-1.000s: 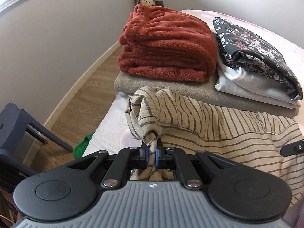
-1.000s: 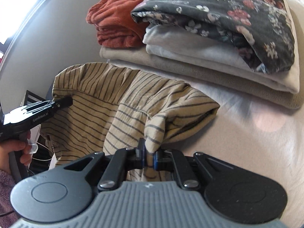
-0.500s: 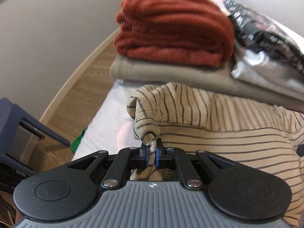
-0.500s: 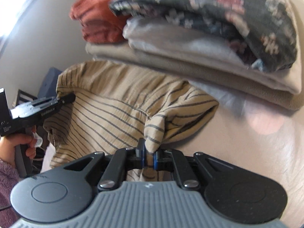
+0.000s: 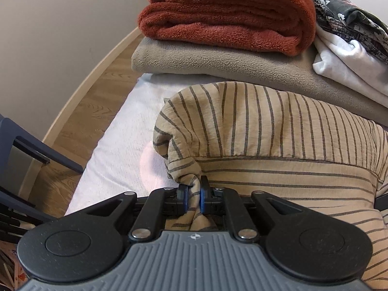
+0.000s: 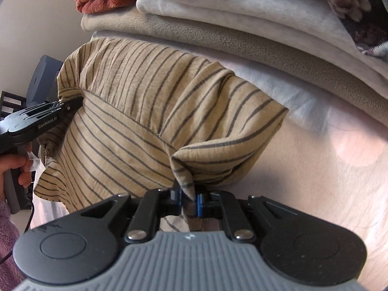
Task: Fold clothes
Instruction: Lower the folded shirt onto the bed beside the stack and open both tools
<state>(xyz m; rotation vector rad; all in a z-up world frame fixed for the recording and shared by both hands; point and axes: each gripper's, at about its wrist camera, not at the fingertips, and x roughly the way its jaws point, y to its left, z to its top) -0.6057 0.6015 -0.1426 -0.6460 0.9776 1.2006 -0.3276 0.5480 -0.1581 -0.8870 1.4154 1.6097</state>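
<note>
Left wrist view: the left gripper point(image 5: 192, 195) points down at the bed point(image 5: 116, 155). A bunch of the striped shirt point(image 5: 266, 145) sits between its blue pads. The jaws have just been opening a bit, but the gap is narrow & the cloth is still pinched there. The tan shirt w/ thin dark stripes lies on the white bed, folded over, right in front of a pile of folded clothes. In the pile: a fuzzy red blanket point(image 5: 225, 12) on top of a flat grey-tan blanket point(image 5: 218, 60). Next to the red one are a white cloth point(image 5: 346, 65) & a dark flower cloth point(image 5: 344, 12) on top of it. A wood floor point(image 5: 80, 111) & a dark blue chair point(image 5: 21, 150) are at the left.

Right wrist view: the right gripper point(image 6: 189, 200) is nearly closed on another bunch of the shirt, at its other end. A hand point(image 6: 14, 169) in a fuzzy purple sleeve point(image 6: 8, 240) holds the left gripper, seen at the left edge w/ its tip touching the shirt.
</note>
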